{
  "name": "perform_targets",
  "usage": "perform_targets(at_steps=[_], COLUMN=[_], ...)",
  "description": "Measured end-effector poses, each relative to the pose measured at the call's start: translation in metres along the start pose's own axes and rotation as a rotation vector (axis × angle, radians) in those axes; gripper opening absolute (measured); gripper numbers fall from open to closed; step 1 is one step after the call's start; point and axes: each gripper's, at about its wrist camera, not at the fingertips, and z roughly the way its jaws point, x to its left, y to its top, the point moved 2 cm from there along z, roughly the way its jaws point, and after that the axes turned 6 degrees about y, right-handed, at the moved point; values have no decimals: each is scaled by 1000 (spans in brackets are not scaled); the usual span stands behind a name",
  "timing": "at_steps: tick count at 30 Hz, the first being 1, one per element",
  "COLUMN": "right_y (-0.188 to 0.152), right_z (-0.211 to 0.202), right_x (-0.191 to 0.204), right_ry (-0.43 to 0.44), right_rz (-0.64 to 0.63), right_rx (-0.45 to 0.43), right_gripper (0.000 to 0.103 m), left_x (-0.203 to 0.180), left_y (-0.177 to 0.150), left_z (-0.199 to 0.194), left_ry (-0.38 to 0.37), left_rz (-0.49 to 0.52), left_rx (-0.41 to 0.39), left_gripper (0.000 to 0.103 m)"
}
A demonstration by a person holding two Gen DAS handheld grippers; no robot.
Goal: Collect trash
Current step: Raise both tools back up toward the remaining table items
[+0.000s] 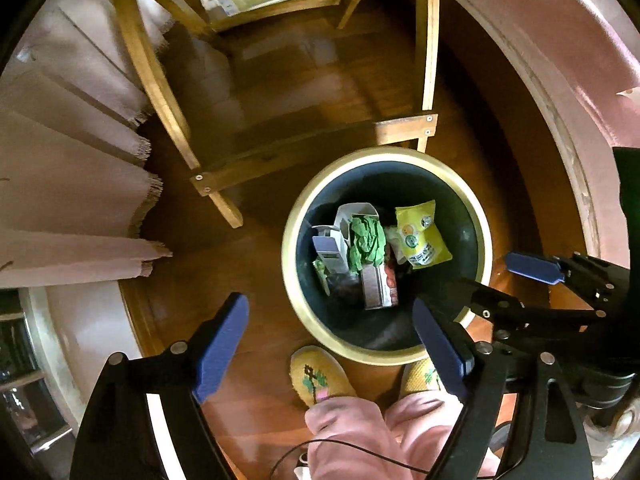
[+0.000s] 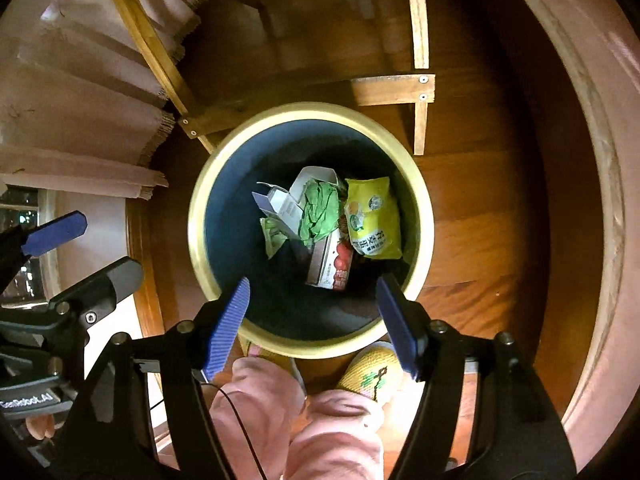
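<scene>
Dark-blue bin with yellow rim, yellow packet, green wad

Below my tools, the round gold-rimmed dark bin stands on the wooden floor, holding a yellow snack pouch right of crumpled green paper; a wooden frame lies behind.
</scene>
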Motion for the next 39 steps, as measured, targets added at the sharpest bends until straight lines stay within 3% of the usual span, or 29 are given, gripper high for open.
perform_targets(at_steps=[11, 23, 30, 39], right_y=[-12, -21, -16, 21], right_z=[-81, -236, -323, -413], right_x=[16, 87, 132, 171], right_ry=[-12, -13, -21, -63], right_rz=[74, 27, -28, -58], right_rx=[-14, -54, -132, -289], right_gripper=[63, 63, 63, 63], left_x=[12, 36, 63, 99], left_y=[-14, -17, -9, 26], left_z=[-103, -298, -400, -492], left_ry=[25, 10, 28, 62], left_rz=[-12, 22, 42, 33], left_rx=[-40, -165, -256, -421], left_gripper=[86, 86, 86, 86])
